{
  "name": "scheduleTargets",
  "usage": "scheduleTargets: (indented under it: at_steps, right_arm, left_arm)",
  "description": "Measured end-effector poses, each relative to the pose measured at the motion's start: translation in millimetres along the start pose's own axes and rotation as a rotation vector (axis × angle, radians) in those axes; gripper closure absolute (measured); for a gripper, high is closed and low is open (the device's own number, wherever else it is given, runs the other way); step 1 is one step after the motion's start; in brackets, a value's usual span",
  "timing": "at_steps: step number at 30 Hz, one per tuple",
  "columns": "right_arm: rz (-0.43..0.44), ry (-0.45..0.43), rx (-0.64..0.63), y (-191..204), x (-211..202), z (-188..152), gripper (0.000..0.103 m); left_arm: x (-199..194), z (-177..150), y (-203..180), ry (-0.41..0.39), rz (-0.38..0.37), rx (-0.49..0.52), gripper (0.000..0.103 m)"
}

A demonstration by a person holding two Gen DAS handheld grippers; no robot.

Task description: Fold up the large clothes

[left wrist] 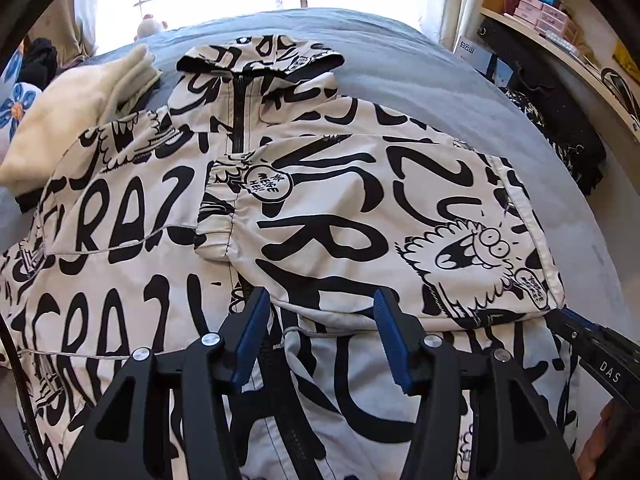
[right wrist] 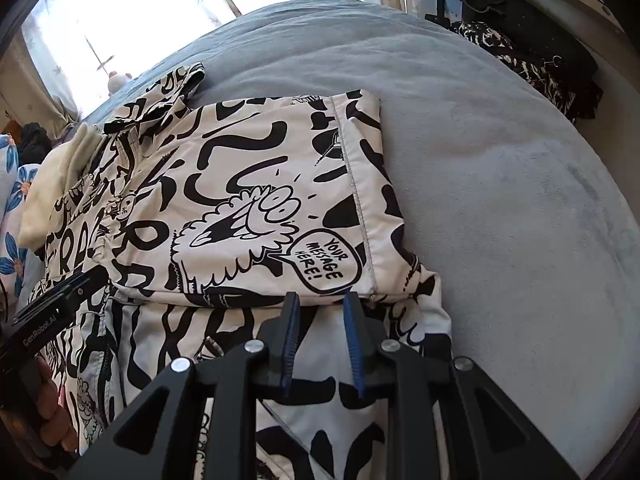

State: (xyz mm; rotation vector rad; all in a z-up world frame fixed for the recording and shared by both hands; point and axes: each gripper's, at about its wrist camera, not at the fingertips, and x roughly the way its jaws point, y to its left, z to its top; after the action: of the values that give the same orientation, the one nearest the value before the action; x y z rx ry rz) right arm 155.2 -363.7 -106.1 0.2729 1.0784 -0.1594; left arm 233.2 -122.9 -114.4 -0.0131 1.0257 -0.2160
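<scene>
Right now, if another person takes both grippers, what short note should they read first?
Left gripper: open, holds nothing, over the jacket's middle.
Right gripper: open, at the lower edge of the folded sleeve.
Printed jacket lies zip-up on the grey bed; cream garment lies beside its far left shoulder.
Done: one sleeve folded across the chest.
Left: other sleeve, then the body and hood.
</scene>
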Motion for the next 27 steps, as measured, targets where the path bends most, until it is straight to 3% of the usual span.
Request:
scheduleTargets:
  at_steps: [3, 6, 7, 14, 22, 27]
  right_arm:
    - [0.022, -0.001, -0.001, 3.1, -7.2, -4.6, 0.078]
    - [0.036, -0.005, -0.007, 7.6, -14.2, -11.4, 0.058]
    - [0.036, -0.013, -0.012, 9.9, -18.0, -14.4, 0.056]
    - [0.051, -0.019, -0.041, 30.6, -40.9, -38.7, 0.056]
    - [0.057, -0.031, -0.076, 56.2, -67.5, -74.2, 0.056]
    - [0.082, -0.031, -0.083, 72.2, -81.3, -96.8, 0.056]
  left_arm:
    - [-12.3, -4.0, -3.0, -0.006, 0.008, 0.013, 0.046]
    - [-26.0, -9.8, -2.1, -0.011, 0.001, 0.016, 0.042]
    - [-30.3, -12.1, -2.2, -0.011, 0.000, 0.017, 0.042]
    - [-62.9, -40.3, -3.7, -0.015, -0.004, 0.030, 0.042]
    - [-91.8, -86.4, 8.1, 0.026, 0.075, 0.038, 0.042]
    - [-116.8, -107.9, 25.0, 0.011, 0.094, 0.031, 0.042]
